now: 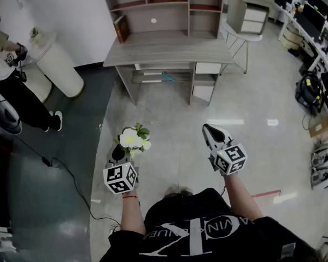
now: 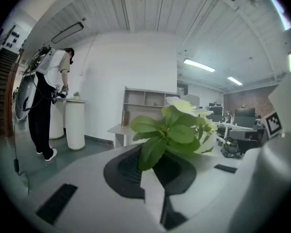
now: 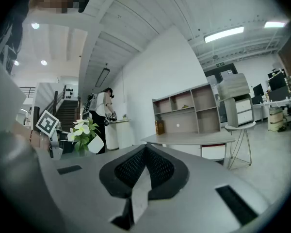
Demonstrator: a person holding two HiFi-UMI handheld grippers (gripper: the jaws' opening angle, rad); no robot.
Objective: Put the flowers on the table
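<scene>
Flowers (image 1: 133, 139): clamped in left gripper (image 1: 120, 153), jaws closed on them, blooms upward for carrying; above floor (image 1: 169, 146), well short of table (image 1: 169, 52). Right gripper (image 1: 212, 132): jaws together, empty, in reserve.

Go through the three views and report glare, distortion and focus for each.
Head view: sharp, with patches of ceiling-light glare on the glossy floor. Left gripper view: heavy fisheye with dark corners; the flowers held in the left gripper sit very close, their white petals washed out. Right gripper view: the same fisheye curves the ceiling lines, the strip light blooms, and the table reads clearly.
</scene>
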